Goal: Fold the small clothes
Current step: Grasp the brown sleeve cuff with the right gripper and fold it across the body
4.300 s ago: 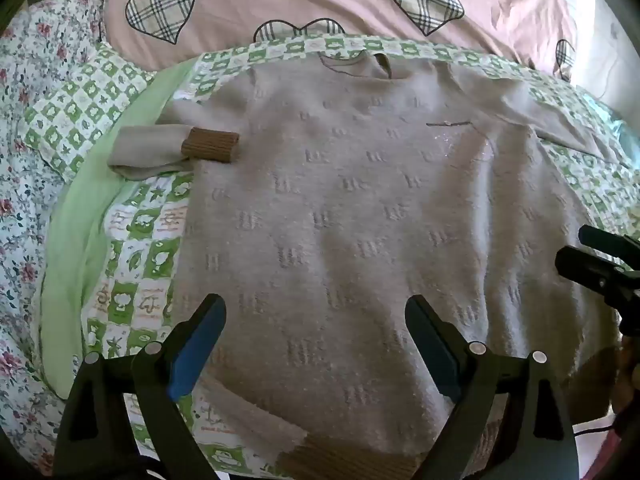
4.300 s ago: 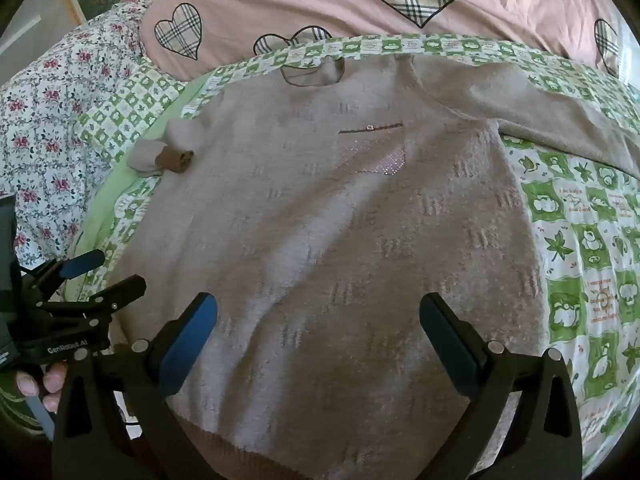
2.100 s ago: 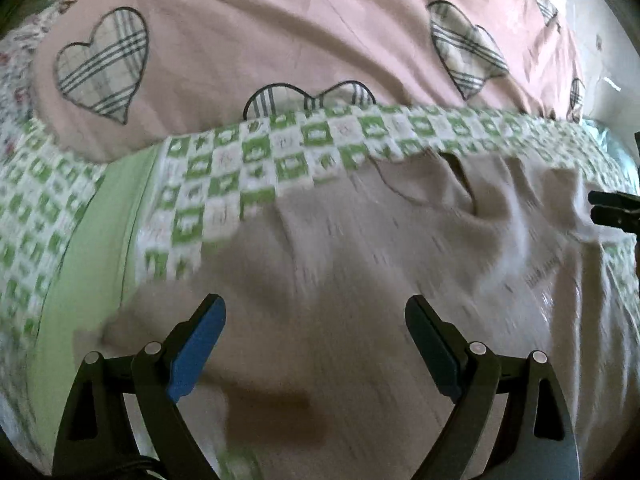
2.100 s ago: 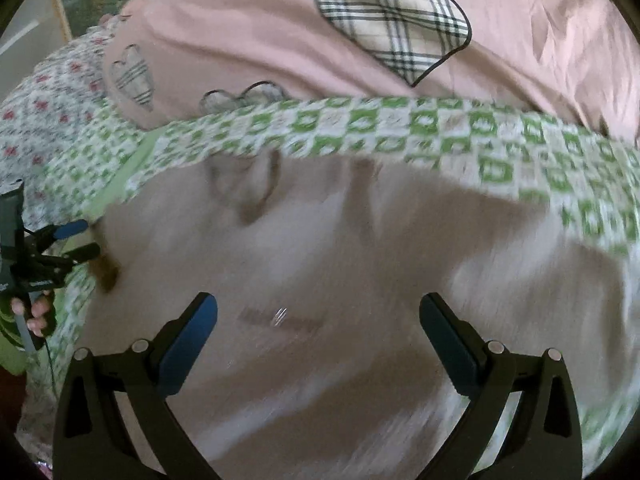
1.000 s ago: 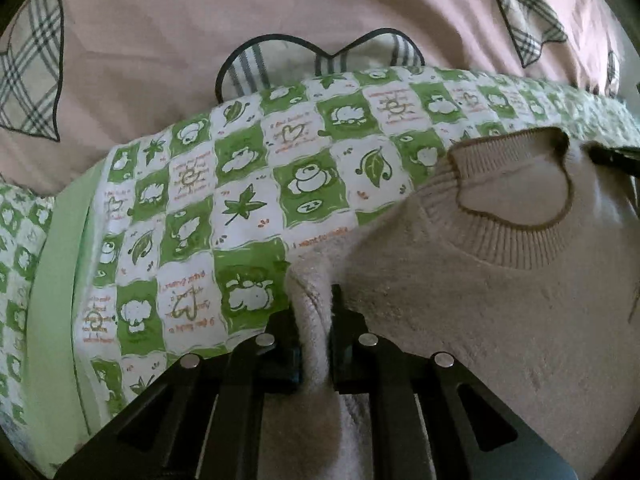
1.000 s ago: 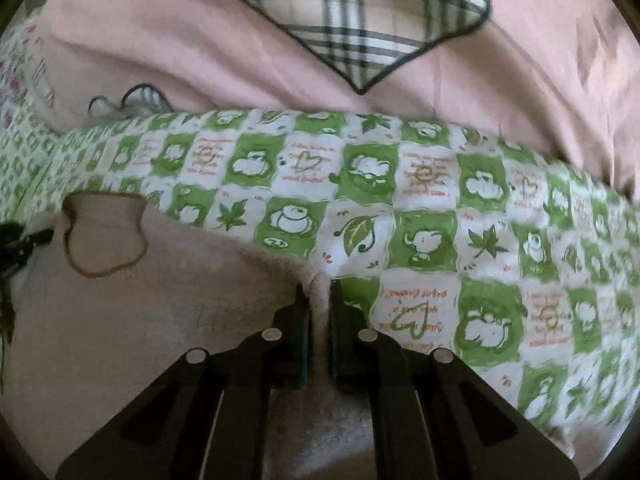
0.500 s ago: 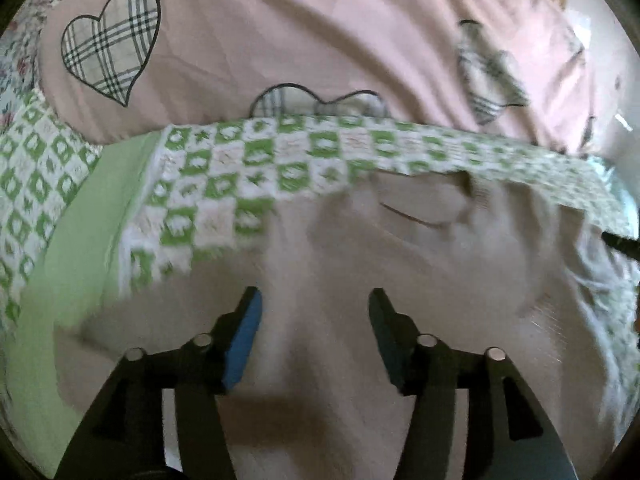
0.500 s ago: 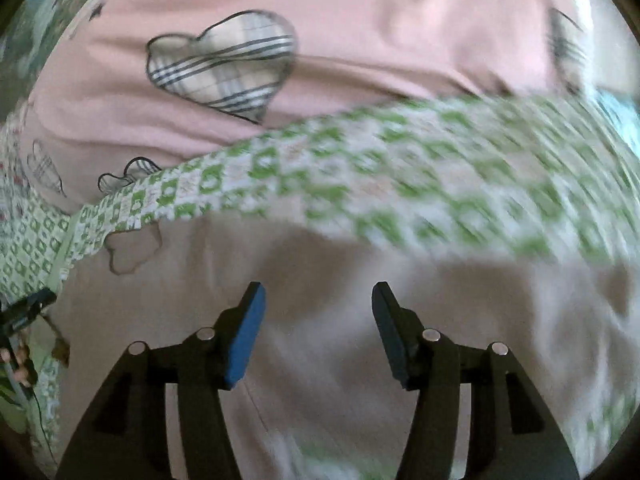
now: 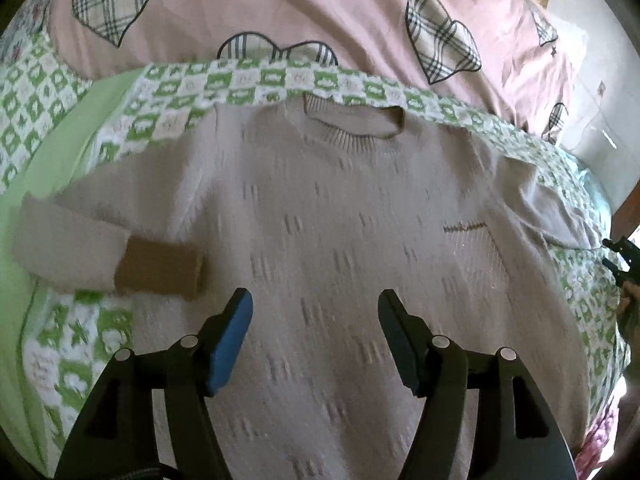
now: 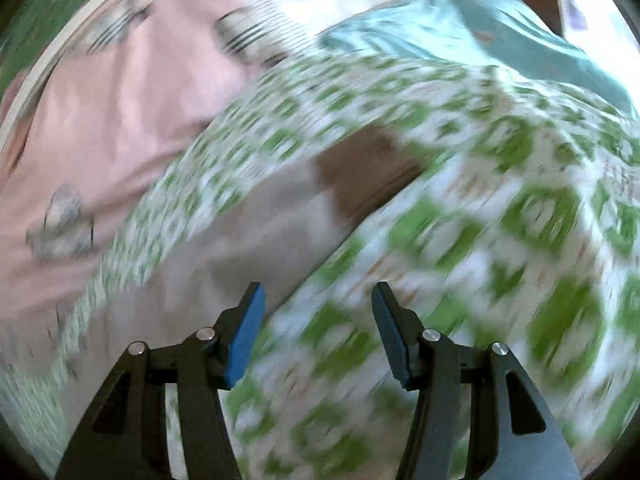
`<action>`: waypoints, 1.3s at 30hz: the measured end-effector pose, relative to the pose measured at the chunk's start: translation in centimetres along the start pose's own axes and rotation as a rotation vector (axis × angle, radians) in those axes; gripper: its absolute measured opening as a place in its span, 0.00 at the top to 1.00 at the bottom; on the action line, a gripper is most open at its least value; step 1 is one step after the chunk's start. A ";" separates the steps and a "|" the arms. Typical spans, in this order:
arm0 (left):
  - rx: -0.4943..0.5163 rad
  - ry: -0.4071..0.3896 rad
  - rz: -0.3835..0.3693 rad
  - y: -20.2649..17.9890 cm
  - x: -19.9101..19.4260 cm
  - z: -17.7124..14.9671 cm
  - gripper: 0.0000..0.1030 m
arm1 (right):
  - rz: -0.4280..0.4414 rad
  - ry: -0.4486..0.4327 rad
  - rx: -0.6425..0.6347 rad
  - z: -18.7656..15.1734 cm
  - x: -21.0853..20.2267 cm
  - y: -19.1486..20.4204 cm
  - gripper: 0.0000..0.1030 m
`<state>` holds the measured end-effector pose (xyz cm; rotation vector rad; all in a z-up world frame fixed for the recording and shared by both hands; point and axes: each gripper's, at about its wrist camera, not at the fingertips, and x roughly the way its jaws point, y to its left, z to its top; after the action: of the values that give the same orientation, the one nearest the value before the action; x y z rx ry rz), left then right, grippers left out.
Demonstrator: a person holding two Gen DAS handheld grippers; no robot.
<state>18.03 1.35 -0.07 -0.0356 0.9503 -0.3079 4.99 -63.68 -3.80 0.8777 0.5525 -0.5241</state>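
Note:
A beige knit sweater (image 9: pixel 340 232) lies flat, front up, on the green-checked blanket (image 9: pixel 248 80), neck opening (image 9: pixel 354 120) at the far side. Its left sleeve is folded back, brown cuff (image 9: pixel 160 268) resting beside the body. My left gripper (image 9: pixel 314 312) hovers over the sweater's chest; its jaws are opening and nothing is between them. In the blurred right wrist view, the sweater's other sleeve (image 10: pixel 248 236) runs to a brown cuff (image 10: pixel 368 172) on the blanket. My right gripper (image 10: pixel 318 308) stands open just short of that sleeve's edge, holding nothing.
A pink duvet with plaid hearts (image 9: pixel 300 8) lies along the far side. A pale green sheet (image 9: pixel 52 168) borders the blanket on the left; teal fabric (image 10: pixel 500 28) lies beyond the right sleeve. The other gripper's tip and a hand (image 9: pixel 624 264) show at the far right.
Both grippers were shut on the sweater's shoulders a second ago and have let go. The left drew back over the chest; the right swung far to the right, toward the outstretched sleeve.

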 end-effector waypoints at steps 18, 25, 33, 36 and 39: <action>-0.057 0.007 -0.023 1.4 -0.8 -1.8 0.34 | 0.331 0.084 -0.268 -5.3 0.3 16.8 0.92; -0.083 -0.032 -0.046 3.1 -2.7 -2.5 0.31 | 0.672 0.363 -0.375 -17.8 1.8 31.4 0.92; -0.134 -0.045 -0.067 5.4 -3.4 -3.4 0.30 | 0.795 0.631 -0.494 -31.7 4.5 42.4 0.92; -0.142 -0.049 -0.077 5.8 -3.3 -3.4 0.29 | 0.777 0.690 -0.529 -35.2 6.1 44.1 0.92; -0.155 -0.043 -0.095 6.0 -2.7 -3.0 0.29 | 0.757 0.726 -0.556 -37.2 7.3 45.3 0.90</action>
<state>15.64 8.18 -0.68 -0.2286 0.9293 -0.3192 30.42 -10.39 -2.27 0.6485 0.8993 0.6505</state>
